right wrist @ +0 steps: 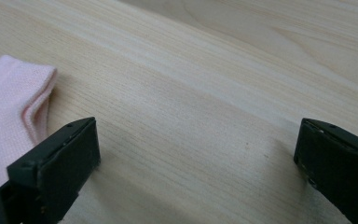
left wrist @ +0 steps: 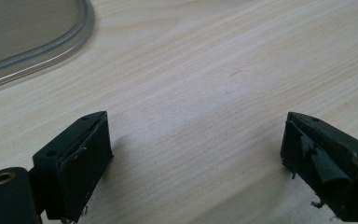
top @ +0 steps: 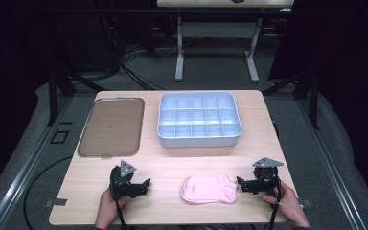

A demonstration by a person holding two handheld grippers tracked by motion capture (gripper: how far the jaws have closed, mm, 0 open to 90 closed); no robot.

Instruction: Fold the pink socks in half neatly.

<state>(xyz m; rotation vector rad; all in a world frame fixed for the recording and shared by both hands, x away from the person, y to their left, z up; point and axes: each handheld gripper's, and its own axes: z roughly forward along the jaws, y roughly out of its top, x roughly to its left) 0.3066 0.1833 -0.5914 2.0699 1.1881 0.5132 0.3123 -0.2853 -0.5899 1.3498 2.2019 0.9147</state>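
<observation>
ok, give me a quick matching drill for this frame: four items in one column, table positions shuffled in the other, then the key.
Items:
1. pink sock
2. flat tray
3. compartment bin
4. left gripper

Places:
A. far centre-right of the table
B. near edge, between the two grippers
C. far left of the table
D. near left, jaws open over bare wood

Pairs: 1-B, 2-C, 3-A, 4-D

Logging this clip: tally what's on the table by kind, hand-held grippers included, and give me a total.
Pink sock: 1
White divided organiser box: 1
Flat brown tray: 1
Hand-held gripper: 2, the left hand-held gripper and the right hand-held gripper, both open with nothing between the jaws
Total: 5
</observation>
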